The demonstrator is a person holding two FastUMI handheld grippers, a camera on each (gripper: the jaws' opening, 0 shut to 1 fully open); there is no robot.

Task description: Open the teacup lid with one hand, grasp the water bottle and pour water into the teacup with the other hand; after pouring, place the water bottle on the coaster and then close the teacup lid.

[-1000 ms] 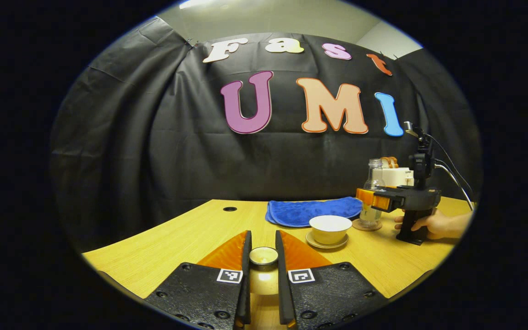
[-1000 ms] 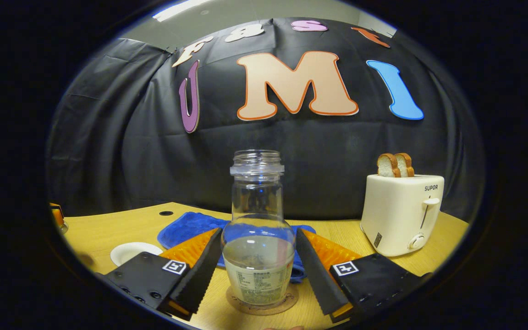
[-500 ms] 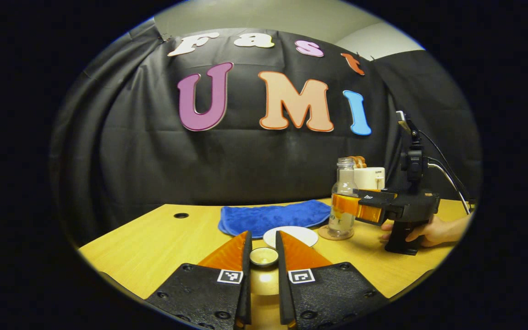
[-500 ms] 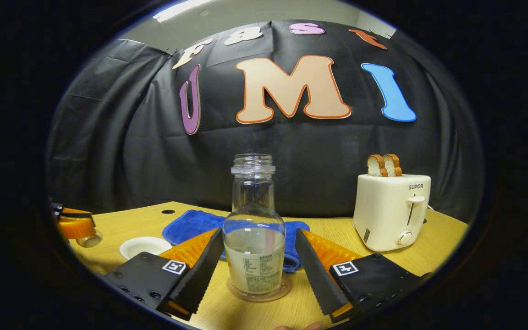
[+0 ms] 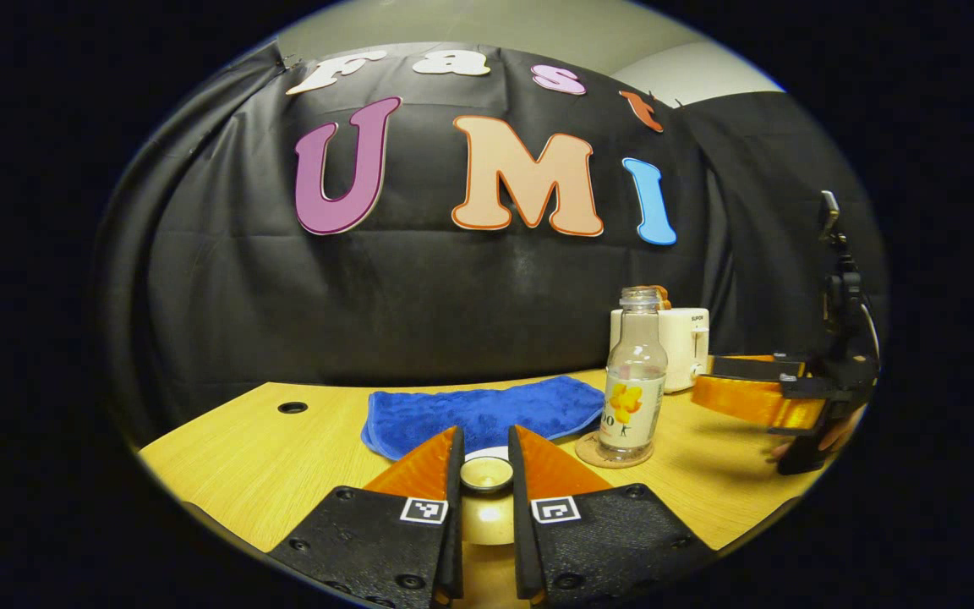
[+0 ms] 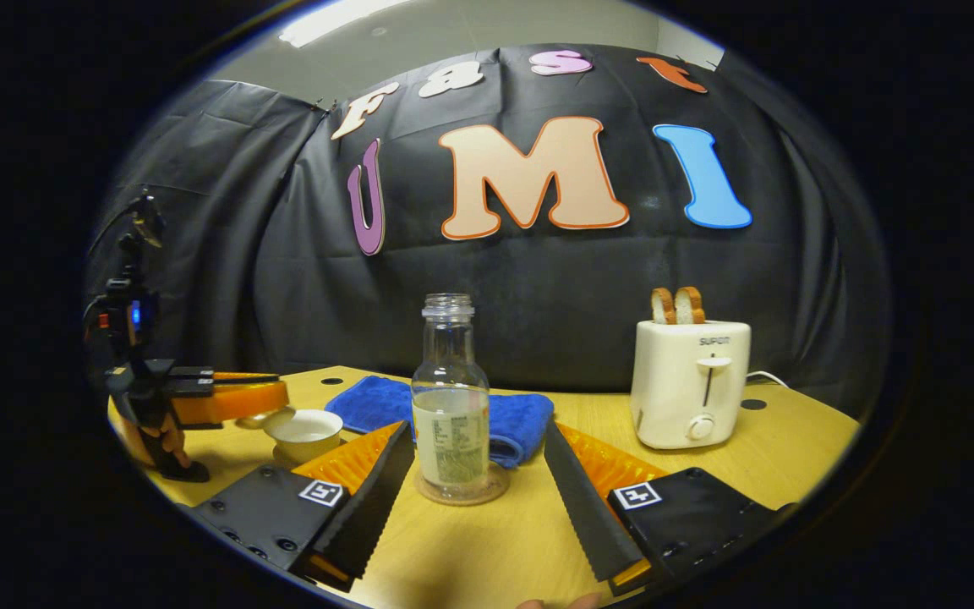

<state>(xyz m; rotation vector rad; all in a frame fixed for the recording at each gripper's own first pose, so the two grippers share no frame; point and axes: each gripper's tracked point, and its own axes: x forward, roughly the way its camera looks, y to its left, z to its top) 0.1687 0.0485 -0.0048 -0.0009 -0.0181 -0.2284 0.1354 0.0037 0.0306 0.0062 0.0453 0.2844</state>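
Note:
My left gripper (image 5: 485, 452) is shut on the knob of the teacup lid (image 5: 487, 474). In the right gripper view that left gripper (image 6: 271, 396) holds the lid (image 6: 274, 417) just above the left rim of the pale teacup (image 6: 305, 433). The clear water bottle (image 6: 451, 406), partly full, stands upright on the round coaster (image 6: 463, 492). My right gripper (image 6: 477, 433) is open, its fingers a little short of the bottle and on either side of it, touching nothing. In the left gripper view the bottle (image 5: 635, 389) stands on the coaster (image 5: 612, 452), with the right gripper (image 5: 711, 391) off to its right.
A blue cloth (image 5: 487, 410) lies behind the cup on the wooden table (image 5: 284, 457). A white toaster (image 6: 690, 381) with two bread slices stands at the back right. A hand (image 5: 825, 436) holds the right gripper's grip near the table's right edge.
My right gripper has drawn back from the bottle, which stays on the coaster. My left gripper has carried the lid toward the teacup.

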